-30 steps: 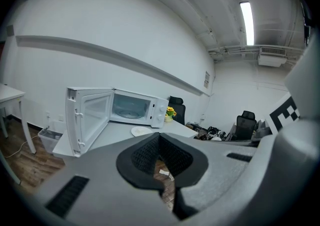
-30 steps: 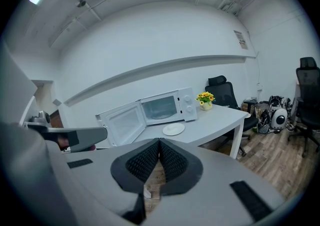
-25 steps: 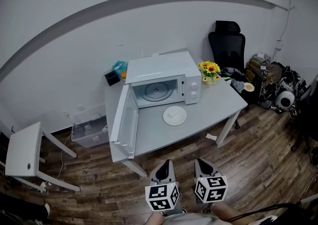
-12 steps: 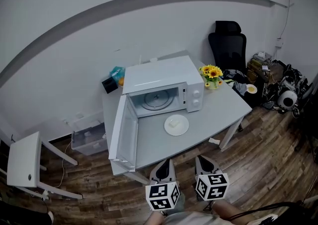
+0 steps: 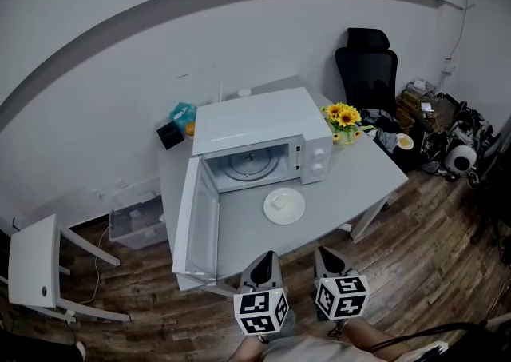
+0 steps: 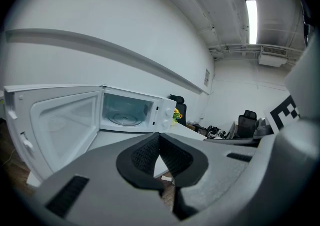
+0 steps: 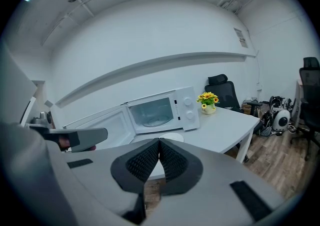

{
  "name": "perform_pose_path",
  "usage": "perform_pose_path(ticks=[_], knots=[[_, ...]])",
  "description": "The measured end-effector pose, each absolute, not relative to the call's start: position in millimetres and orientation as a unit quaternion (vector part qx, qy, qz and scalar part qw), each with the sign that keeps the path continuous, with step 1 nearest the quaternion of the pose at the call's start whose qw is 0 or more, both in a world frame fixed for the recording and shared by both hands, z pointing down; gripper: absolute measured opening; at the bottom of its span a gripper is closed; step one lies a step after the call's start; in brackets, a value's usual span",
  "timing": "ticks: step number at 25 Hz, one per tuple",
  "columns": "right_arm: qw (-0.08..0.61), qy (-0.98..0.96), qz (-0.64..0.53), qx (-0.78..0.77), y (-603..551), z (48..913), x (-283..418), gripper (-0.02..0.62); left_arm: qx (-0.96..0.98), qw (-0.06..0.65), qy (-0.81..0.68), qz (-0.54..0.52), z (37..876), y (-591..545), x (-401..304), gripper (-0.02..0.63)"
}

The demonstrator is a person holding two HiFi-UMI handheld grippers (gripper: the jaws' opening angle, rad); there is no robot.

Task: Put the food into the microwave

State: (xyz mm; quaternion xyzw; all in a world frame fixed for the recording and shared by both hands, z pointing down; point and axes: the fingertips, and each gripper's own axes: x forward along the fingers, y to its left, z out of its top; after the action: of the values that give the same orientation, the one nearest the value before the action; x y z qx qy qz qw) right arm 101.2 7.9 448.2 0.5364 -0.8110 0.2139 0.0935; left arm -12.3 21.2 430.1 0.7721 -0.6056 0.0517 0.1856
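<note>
A white microwave (image 5: 259, 133) stands on a grey table (image 5: 359, 181) with its door (image 5: 196, 224) swung wide open to the left; the glass turntable inside is bare. In front of it a white plate (image 5: 284, 205) holds a pale piece of food (image 5: 279, 201). My left gripper (image 5: 267, 256) and right gripper (image 5: 321, 252) hover side by side off the table's near edge, both shut and empty. In the left gripper view, the shut left gripper (image 6: 159, 135) points at the microwave (image 6: 131, 113). In the right gripper view, the right gripper (image 7: 159, 141) sits below the plate (image 7: 173, 137).
A vase of sunflowers (image 5: 341, 119) stands to the right of the microwave. Behind the table's right end is a black office chair (image 5: 366, 65), with bags and clutter (image 5: 447, 145) beside it. On the left are a white chair (image 5: 36, 260) and a clear plastic box (image 5: 136, 220) on the wooden floor.
Both grippers and the head have come closer to the table. The microwave, its open door and the plate now lie nearer and larger in view. Both grippers stay shut.
</note>
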Motion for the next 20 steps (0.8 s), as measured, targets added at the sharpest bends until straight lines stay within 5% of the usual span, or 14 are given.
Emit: perform_pose_path(ticks=[20], knots=[[0.088, -0.807, 0.202, 0.549, -110, 430, 62, 0.017, 0.782, 0.184, -0.593, 0.047, 416, -96, -47, 0.002]])
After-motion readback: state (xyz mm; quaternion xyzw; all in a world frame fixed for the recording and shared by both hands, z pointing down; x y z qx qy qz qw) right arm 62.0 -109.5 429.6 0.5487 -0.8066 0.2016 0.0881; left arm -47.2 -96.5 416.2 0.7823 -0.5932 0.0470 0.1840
